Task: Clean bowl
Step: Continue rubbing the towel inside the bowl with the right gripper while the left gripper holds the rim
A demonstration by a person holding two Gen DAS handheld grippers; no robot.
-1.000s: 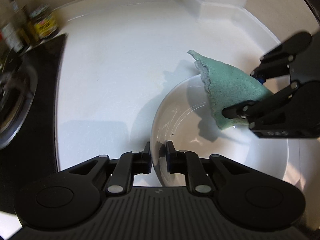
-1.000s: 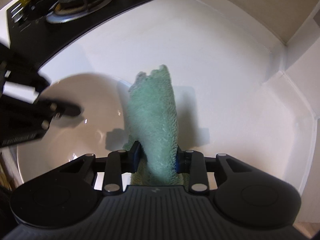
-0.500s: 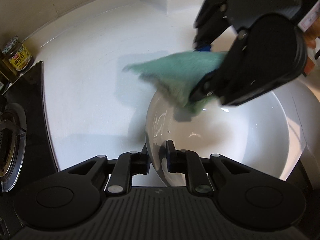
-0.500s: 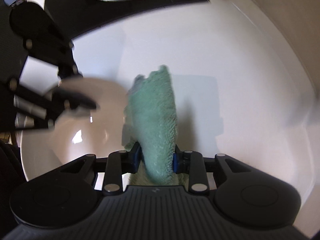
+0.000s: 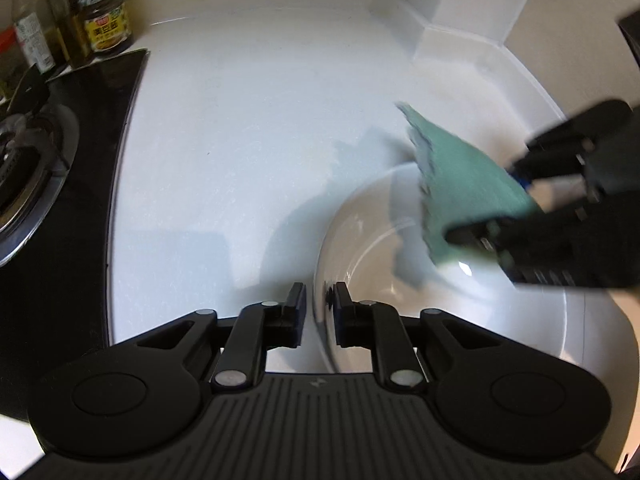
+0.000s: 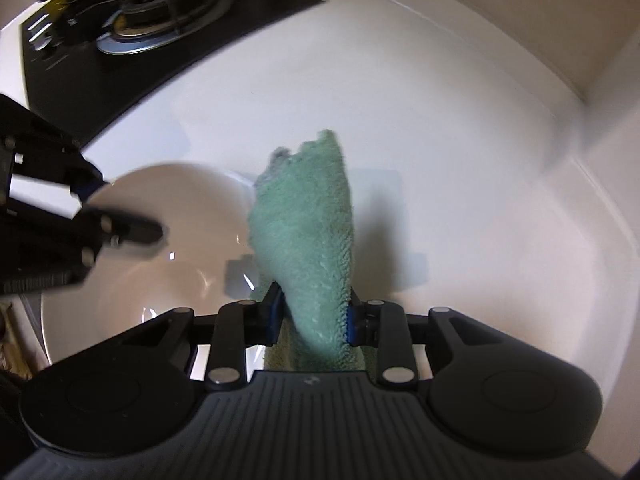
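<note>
A white bowl (image 5: 460, 300) sits on the white counter. My left gripper (image 5: 319, 312) is shut on the bowl's near rim, one finger outside and one inside. My right gripper (image 6: 314, 312) is shut on a green cloth (image 6: 308, 232) that sticks up and forward from its jaws. In the left wrist view the right gripper (image 5: 492, 208) reaches in from the right and holds the cloth (image 5: 460, 188) over the bowl's far inner side, blurred by motion. In the right wrist view the bowl (image 6: 168, 232) lies to the left, with the left gripper (image 6: 116, 216) on its rim.
A black gas hob (image 5: 36, 184) with a burner (image 6: 160, 16) lies left of the bowl. Jars and bottles (image 5: 104, 20) stand at the back left by the wall. The counter (image 5: 260, 120) ends at a wall corner (image 5: 460, 20) behind.
The right gripper with the cloth swept from above the bowl's left part back to its right far side. The left gripper kept its grip on the rim while the view swung.
</note>
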